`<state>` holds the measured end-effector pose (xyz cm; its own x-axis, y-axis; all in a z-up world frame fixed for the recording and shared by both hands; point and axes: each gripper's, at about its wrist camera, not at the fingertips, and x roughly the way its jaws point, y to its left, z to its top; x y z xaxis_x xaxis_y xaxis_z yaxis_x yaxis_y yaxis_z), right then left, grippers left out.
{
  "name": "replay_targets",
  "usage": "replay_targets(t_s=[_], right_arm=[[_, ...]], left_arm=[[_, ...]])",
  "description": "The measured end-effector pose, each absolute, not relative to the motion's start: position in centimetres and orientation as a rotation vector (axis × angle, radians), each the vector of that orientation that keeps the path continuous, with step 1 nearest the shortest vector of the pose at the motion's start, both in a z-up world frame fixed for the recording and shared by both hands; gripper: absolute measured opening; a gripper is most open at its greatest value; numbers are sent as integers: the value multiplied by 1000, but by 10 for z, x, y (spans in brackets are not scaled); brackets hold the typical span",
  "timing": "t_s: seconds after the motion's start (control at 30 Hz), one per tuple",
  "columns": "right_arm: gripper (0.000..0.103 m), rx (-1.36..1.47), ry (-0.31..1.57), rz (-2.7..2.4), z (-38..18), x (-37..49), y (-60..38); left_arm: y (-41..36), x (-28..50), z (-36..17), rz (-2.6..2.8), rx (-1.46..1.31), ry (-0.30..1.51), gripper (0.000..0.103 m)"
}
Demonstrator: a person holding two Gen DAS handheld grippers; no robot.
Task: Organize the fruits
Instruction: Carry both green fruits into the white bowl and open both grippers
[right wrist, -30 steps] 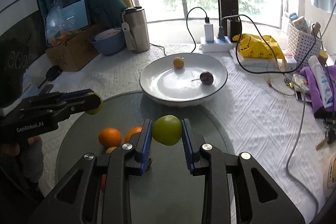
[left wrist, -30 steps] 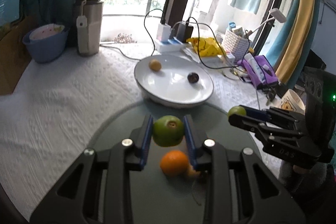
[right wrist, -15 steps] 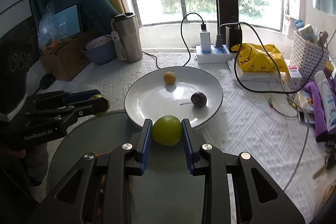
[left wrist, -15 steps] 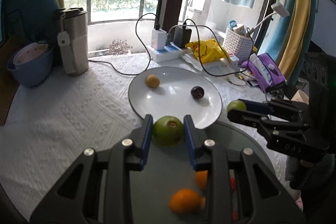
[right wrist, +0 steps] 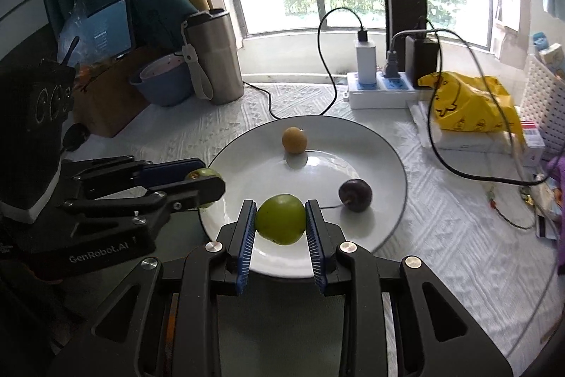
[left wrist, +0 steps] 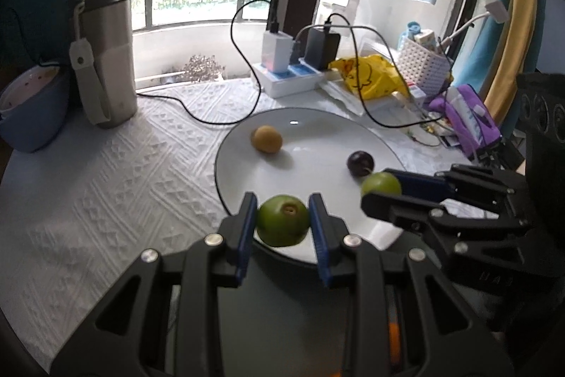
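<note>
A green fruit [left wrist: 281, 221] is clamped tight in the left gripper [left wrist: 282, 221], and a second green fruit [right wrist: 280, 218] is pinched in the right gripper [right wrist: 280, 219]. Both are held over the white plate's [right wrist: 374, 147] near rim.

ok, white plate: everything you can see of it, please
The white plate is round, shallow and glossy, ceramic by the look, sitting flat on the textured white tablecloth. Its near rim overlaps a dark round mat. On it lie a small yellow-brown fruit and a dark plum with a stem, apart from each other. No chips or cracks are visible. A black cable runs close by its right edge.
</note>
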<state>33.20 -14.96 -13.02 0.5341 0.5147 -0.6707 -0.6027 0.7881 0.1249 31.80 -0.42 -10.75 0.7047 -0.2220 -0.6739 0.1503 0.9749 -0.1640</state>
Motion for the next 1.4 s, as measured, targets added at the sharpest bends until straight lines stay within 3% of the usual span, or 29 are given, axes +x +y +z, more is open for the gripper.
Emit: replay_targets(t_s=[0.67,0.8,0.9,1.4], right_arm=[[32,-157,776,601,-142,360,-134],[37,-149,754,582,-131,353,-139],[37,-145,737,575,-122,345,-143],[37,-148,696,554,-99,285,-160]], left_arm=[[5,343,-117,-166,-168,792,33],[7,334,-107,-149,-157,760,35],[10,326,-97,-138,-159,733,45],[11,266,-74,-128,-133,673,46]])
